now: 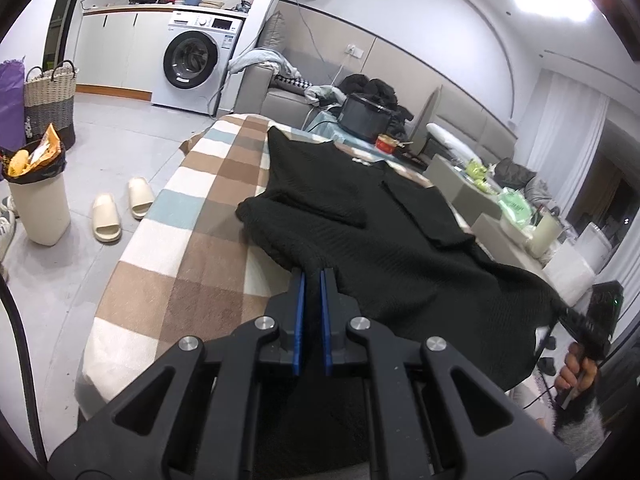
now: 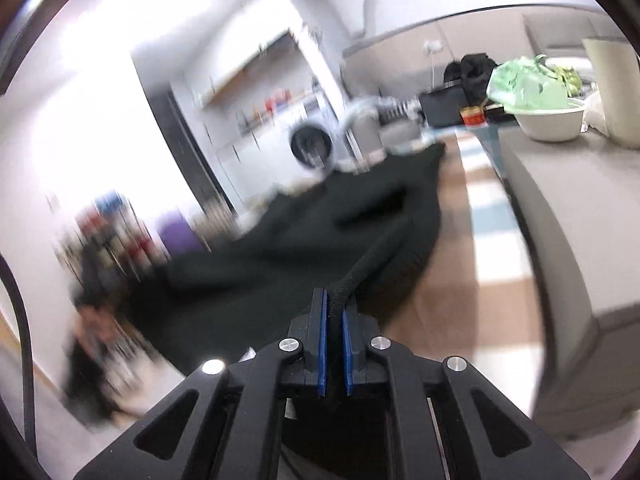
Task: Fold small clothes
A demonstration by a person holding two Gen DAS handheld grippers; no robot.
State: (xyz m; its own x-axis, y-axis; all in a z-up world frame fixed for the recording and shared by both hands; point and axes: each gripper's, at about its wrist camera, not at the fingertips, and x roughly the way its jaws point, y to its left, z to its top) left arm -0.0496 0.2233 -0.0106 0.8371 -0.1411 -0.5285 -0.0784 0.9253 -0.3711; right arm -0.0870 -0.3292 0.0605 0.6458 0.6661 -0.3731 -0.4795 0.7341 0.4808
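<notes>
A black knit garment (image 1: 380,236) lies spread on the checked blanket (image 1: 192,216), sleeves folded in over its body. My left gripper (image 1: 314,276) is shut on the garment's near hem at its left corner. In the right wrist view, which is blurred, the same black garment (image 2: 304,240) stretches away, and my right gripper (image 2: 335,300) is shut on a rolled edge of it that runs out between the blue pads. In the left wrist view the right gripper (image 1: 568,312) shows at the garment's other near corner, with a hand (image 1: 576,372) holding it.
A low grey table (image 2: 560,216) with a white bowl (image 2: 552,120) and green bag runs along the blanket's right side. A full bin (image 1: 38,204), slippers (image 1: 120,208), a woven basket (image 1: 50,96) and a washing machine (image 1: 196,64) stand on the floor to the left.
</notes>
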